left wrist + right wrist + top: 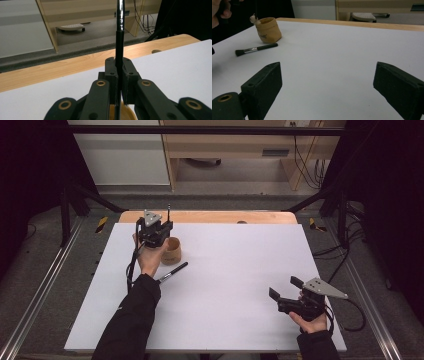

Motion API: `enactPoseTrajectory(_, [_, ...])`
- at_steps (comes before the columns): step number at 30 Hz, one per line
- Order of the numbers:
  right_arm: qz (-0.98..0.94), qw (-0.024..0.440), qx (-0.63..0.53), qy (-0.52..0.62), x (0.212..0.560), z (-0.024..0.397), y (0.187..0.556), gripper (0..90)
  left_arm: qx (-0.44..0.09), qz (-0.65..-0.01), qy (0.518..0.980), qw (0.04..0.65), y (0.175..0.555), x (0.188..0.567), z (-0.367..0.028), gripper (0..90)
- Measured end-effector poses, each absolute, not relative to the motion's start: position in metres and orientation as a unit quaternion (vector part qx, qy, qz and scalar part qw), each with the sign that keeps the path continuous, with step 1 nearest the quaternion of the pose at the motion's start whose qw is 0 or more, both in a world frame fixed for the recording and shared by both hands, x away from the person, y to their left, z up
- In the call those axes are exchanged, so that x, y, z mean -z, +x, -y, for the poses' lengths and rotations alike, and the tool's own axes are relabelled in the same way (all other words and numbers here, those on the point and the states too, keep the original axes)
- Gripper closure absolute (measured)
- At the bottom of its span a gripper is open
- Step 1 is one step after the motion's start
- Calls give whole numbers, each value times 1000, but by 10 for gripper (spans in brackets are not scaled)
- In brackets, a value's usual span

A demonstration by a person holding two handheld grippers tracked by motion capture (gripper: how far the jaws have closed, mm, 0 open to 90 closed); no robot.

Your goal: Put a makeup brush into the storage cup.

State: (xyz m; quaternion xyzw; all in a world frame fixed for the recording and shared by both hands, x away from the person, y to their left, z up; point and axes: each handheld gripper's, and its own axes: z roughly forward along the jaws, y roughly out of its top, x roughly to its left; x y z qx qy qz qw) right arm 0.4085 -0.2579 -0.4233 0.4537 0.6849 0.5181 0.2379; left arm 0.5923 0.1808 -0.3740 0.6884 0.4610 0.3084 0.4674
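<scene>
Across most of the high view: white board (225,285) on a wooden table (210,216).

Toward the board's far left: tan pouch (172,251), upright, mouth open. Also seen far off at the upper left of the right gripper view (268,30).

Right above the pouch: left gripper (155,232), pointing away from the person, clenched on a thin black brush (119,37). Handle gripped between the pads and standing upright, well clear of the jaw tips. Pale tuft (253,18) at the pouch rim in the right gripper view, probably this brush's head, so likely entering the mouth or just over it. Cannot tell whether touching the fabric. Yellow of the pouch (127,113) directly beneath the jaws in the left gripper view.

Near the board's right front corner: right gripper (285,287), released, jaws wide apart, nothing between them, well apart from the pouch.

Just beside the pouch, on the person's side: second brush (172,271), flat on the board, dark bristles toward the person, untouched. Apart from the pouch, not leaning on it.

Judged progress: roughly halfway on loading brushes into the pouch. First brush lined up over the mouth but not yet let go. Left to do: lower it, release, then fetch the second brush and drop it in too. No other brushes seen on the board.
</scene>
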Motion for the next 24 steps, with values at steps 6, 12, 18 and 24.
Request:
enactPoseTrajectory(6, [-685,239,-518,453,424,258,409,88,-305,-461,691,465,598,381,-179,846])
enactPoseTrajectory(12, [-686,236,-518,453,424,258,409,89,-305,-454,697,463,598,383,-172,846])
enactPoseTrajectory(18, [-686,236,-517,454,425,257,409,89,-307,-457,701,453,599,387,-172,846])
enactPoseTrajectory(24, [-686,236,-517,453,425,257,409,91,-305,-461,703,448,598,394,-174,846])
